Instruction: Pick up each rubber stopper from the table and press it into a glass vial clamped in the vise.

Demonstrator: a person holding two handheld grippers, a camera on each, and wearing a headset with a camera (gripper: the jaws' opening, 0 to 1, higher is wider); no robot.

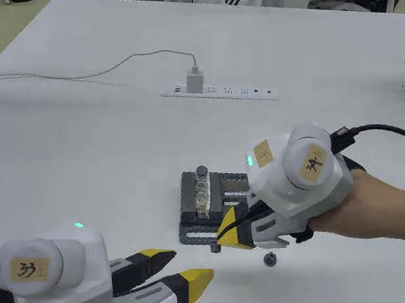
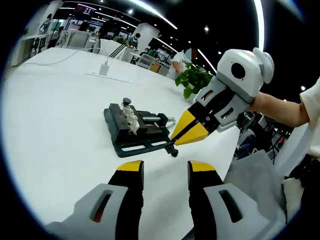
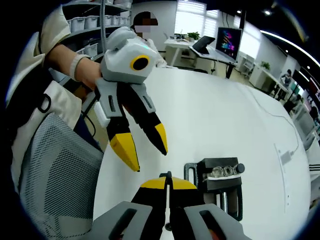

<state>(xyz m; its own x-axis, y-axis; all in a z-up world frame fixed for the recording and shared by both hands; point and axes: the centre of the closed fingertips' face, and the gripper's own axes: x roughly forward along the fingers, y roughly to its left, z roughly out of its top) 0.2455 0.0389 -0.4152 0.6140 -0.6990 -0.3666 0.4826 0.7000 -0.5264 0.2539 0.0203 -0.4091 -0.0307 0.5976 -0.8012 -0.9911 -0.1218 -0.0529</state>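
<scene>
Left gripper (image 2: pixel 166 166) jaws spread; right gripper (image 3: pixel 168 182) jaws pressed together beside the black metal vise (image 1: pixel 191 201). A small dark rubber stopper (image 1: pixel 270 259) lies on the table nearby.

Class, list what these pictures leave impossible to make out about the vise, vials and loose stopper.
1. Number of glass vials in the vise: too small in the head view, blurred in both gripper views.
2. Which way up the loose rubber stopper lies: too small, head view.
3. The vise's right front corner: head view, covered by the right hand-held gripper.
4. Body of the left hand-held gripper: cut off by the head view's bottom edge.
</scene>
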